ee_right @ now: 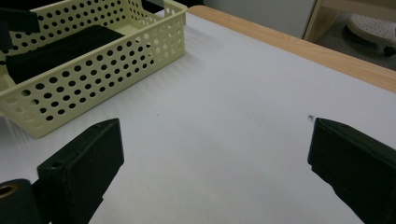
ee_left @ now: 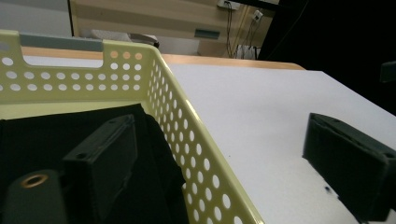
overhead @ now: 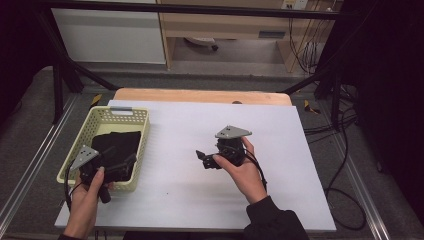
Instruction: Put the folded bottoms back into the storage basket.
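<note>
black cloth (overhead: 117, 150): dark, soft, loosely folded, lying flat in pale yellow perforated basket (overhead: 139, 120) at left edge of white table (overhead: 200, 200). left gripper (overhead: 125, 162) over basket's near end, jaws spread wide, straddling basket's right wall: one jaw inside just above cloth, other outside over table; nothing gripped. right gripper (overhead: 201, 159) mid-table, well apart from basket, jaws wide open, empty, pointing toward basket. basket wall stands between left jaws. cables on floor at right.

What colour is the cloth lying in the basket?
Black cloth, in a pale yellow perforated basket; clearest in the high view.
</note>
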